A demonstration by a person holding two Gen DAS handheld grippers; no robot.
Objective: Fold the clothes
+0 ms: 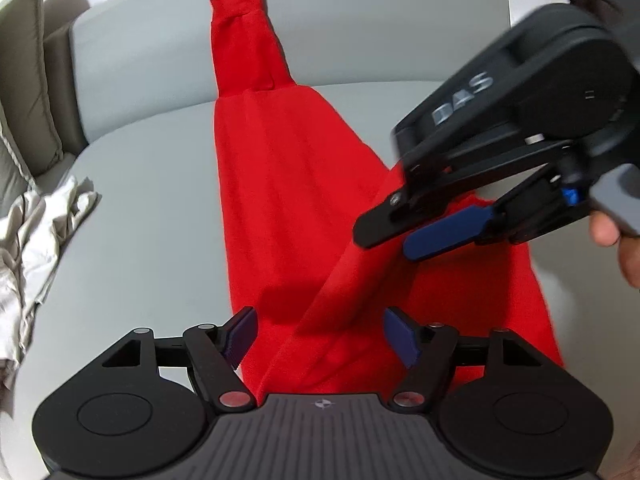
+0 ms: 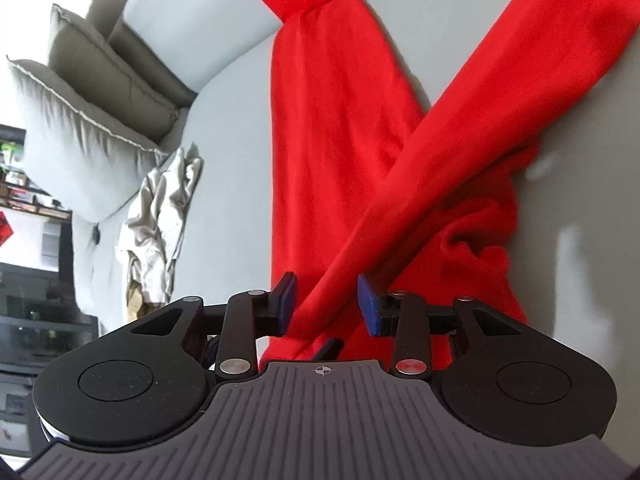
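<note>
The red garment [image 1: 280, 184] lies lengthwise on the grey sofa seat [image 1: 152, 216], looking soft, light and limp, best pinched at a sleeve edge, with left gripper [image 1: 318, 338] and right gripper [image 2: 326, 306] both spread apart above it.

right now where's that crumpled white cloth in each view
Left wrist view: the crumpled white cloth lies at the far left edge, on the grey sofa seat, left of the red garment.
Right wrist view: it sits left of centre, below the grey cushions, apart from the red garment.
Shared landmark: the red garment running up the middle of both pictures.
</note>
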